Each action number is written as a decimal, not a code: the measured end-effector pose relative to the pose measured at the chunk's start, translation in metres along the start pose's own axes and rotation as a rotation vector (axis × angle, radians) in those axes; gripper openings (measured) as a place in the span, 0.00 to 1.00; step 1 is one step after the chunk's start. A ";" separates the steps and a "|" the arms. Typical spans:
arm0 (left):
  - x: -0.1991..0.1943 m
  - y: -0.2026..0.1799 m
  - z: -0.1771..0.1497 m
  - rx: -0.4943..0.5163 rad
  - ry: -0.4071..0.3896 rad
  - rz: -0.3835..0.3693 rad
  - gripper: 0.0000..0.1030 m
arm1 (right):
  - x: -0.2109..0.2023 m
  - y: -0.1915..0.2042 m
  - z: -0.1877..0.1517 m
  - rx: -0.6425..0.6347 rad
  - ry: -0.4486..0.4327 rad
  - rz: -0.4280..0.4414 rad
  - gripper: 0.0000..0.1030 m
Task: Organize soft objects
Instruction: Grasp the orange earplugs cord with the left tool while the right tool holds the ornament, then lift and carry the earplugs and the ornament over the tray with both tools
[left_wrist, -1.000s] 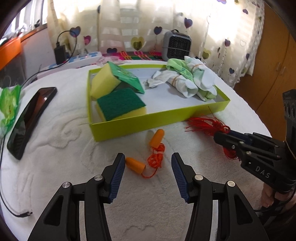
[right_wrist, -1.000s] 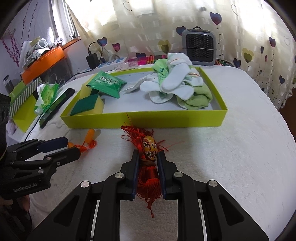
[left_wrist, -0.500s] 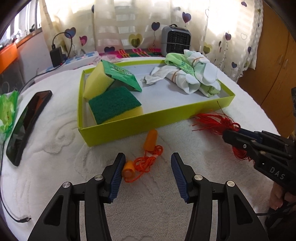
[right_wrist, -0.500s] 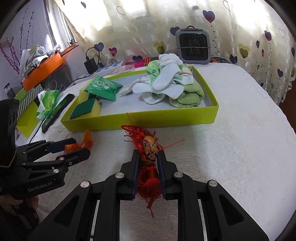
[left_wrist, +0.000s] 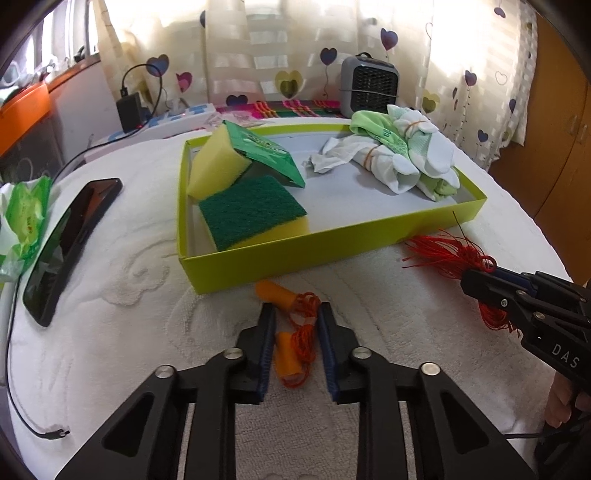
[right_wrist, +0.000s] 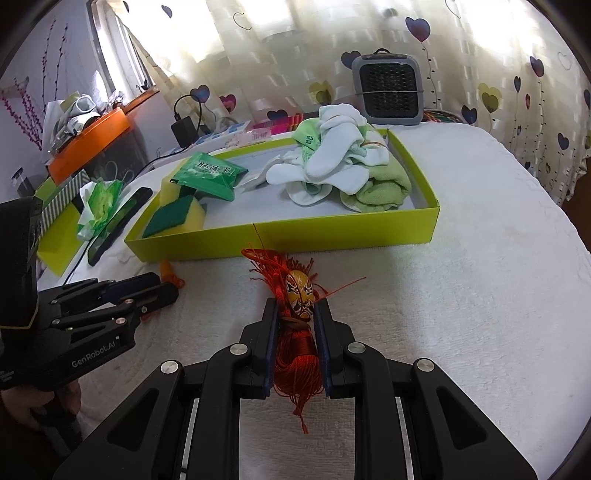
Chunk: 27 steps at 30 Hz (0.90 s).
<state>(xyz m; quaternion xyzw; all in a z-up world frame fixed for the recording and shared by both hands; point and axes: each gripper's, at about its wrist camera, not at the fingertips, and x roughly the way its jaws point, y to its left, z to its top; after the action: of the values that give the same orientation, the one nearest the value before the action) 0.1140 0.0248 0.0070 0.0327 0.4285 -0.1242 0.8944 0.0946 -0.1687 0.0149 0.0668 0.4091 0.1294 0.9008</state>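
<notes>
The corded orange earplugs lie on the white towel in front of the lime tray. My left gripper straddles them, jaws narrowed close around one plug and the cord; contact is unclear. My right gripper is shut on a red tassel with a painted mask charm, just in front of the tray's front wall; it also shows in the left wrist view. In the tray lie two yellow-green sponges, a green packet and bundled socks.
A black phone and a green tissue pack lie left of the tray, with a cable near the towel's edge. A grey heater stands behind the tray. A charger and power strip sit at the back left.
My left gripper moved forward over the earplugs and its jaws narrowed around them. My right gripper stays shut on the tassel, and has carried it slightly to the right.
</notes>
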 end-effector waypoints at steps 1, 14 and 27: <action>0.000 0.001 0.000 -0.004 -0.001 -0.001 0.16 | 0.000 0.000 0.000 0.000 0.000 0.000 0.19; -0.004 0.002 -0.001 -0.017 -0.014 -0.006 0.10 | 0.000 0.000 0.000 -0.001 0.002 0.001 0.19; -0.013 0.001 -0.002 -0.022 -0.039 -0.013 0.10 | -0.002 0.003 -0.001 -0.018 -0.002 0.005 0.19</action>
<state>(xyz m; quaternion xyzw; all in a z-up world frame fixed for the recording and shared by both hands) 0.1051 0.0285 0.0161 0.0177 0.4126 -0.1258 0.9020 0.0919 -0.1661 0.0168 0.0600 0.4066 0.1354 0.9015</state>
